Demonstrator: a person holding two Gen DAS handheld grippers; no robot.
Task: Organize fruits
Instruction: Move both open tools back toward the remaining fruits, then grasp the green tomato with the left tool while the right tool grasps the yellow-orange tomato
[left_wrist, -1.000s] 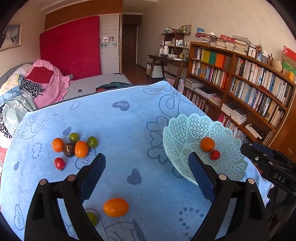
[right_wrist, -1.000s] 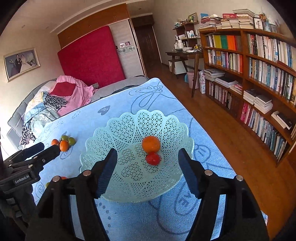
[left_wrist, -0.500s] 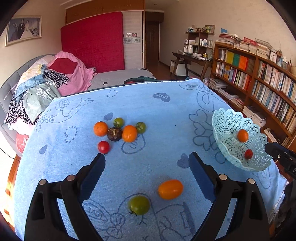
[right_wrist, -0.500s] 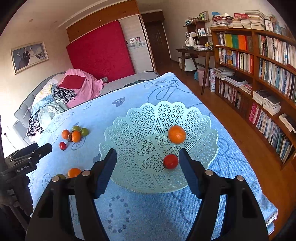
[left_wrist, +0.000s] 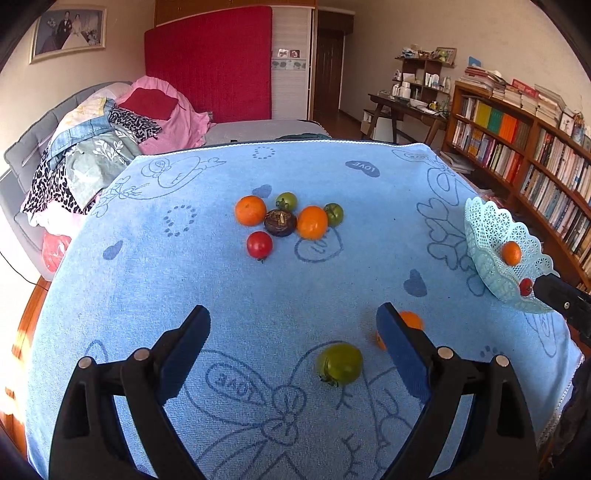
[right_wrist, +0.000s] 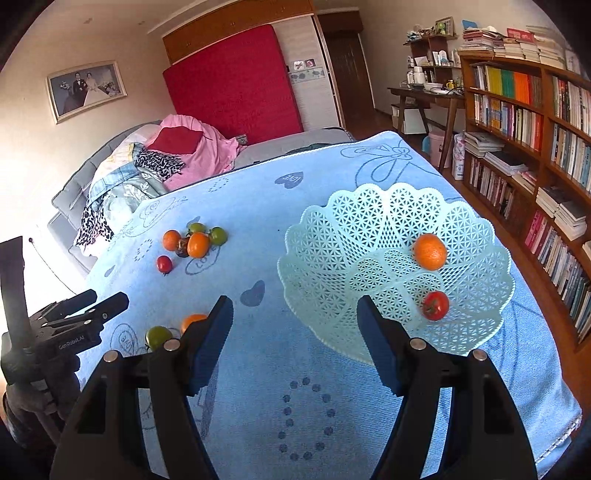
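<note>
A blue towel (left_wrist: 229, 295) printed with hearts, bows and "LOVE" covers the table. Behind it stands a bed (left_wrist: 258, 127) heaped with clothes (left_wrist: 122, 125), a red panel (left_wrist: 208, 59) on the far wall and a framed photo (left_wrist: 68, 31) to its left. A bookshelf (right_wrist: 535, 122) runs along the right wall, with a desk (right_wrist: 424, 96) past it.

Fruit lies in three places. A cluster (left_wrist: 286, 219) sits mid-towel: two oranges, two green tomatoes, a dark fruit among them and a red tomato just in front. A green tomato (left_wrist: 340, 363) lies near the front edge, with an orange fruit (left_wrist: 410, 321) just beside it, partly hidden by a finger. The basket (right_wrist: 369, 266), pale green lattice, stands at the towel's right side and holds an orange (right_wrist: 429, 252) and a red tomato (right_wrist: 436, 304), apart from each other.

The left gripper (left_wrist: 293, 332) hangs over the towel, jaws spread wide, holding nothing; the green tomato lies between its fingers. The right gripper (right_wrist: 295, 321) hovers at the basket's near rim, also wide apart and empty.
</note>
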